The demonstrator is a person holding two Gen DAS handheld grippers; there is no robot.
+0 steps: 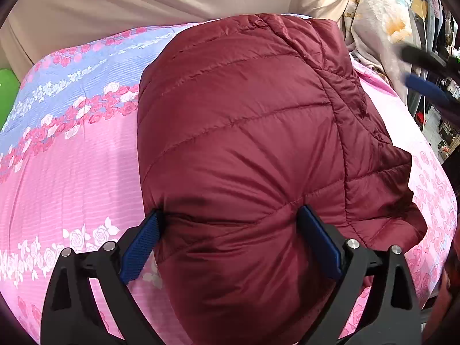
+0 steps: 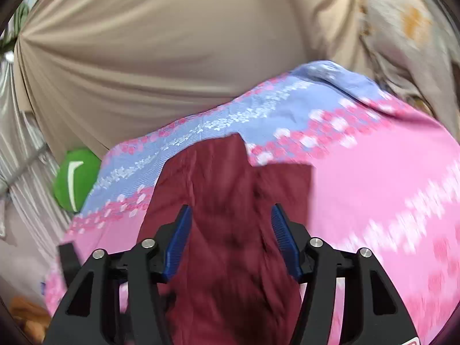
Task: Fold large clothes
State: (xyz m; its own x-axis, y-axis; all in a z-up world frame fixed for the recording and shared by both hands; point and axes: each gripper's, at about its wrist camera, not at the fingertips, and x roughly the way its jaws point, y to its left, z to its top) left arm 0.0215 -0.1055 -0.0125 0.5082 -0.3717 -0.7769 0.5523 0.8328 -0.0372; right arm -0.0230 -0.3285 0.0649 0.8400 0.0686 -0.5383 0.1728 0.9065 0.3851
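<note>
A maroon quilted jacket (image 1: 244, 120) lies bunched on a bed with a pink and blue rose-print sheet (image 1: 72, 158). My left gripper (image 1: 230, 218) is shut on the jacket's near bulge, and the fabric puckers against both blue pads (image 1: 141, 244). In the left wrist view my right gripper (image 1: 408, 67) shows blurred at the upper right, above the bed's edge and clear of the jacket. In the blurred right wrist view the right gripper (image 2: 231, 215) stands open. The jacket (image 2: 230, 178) lies spread beneath and between its fingers, and no pad visibly presses on it.
A beige cloth backdrop (image 1: 143, 5) rises behind the bed. A green cushion (image 2: 74, 178) sits off the bed's left side. A pale flowered blanket (image 1: 373, 23) is heaped at the far right corner, with cluttered shelves (image 1: 440, 109) beyond.
</note>
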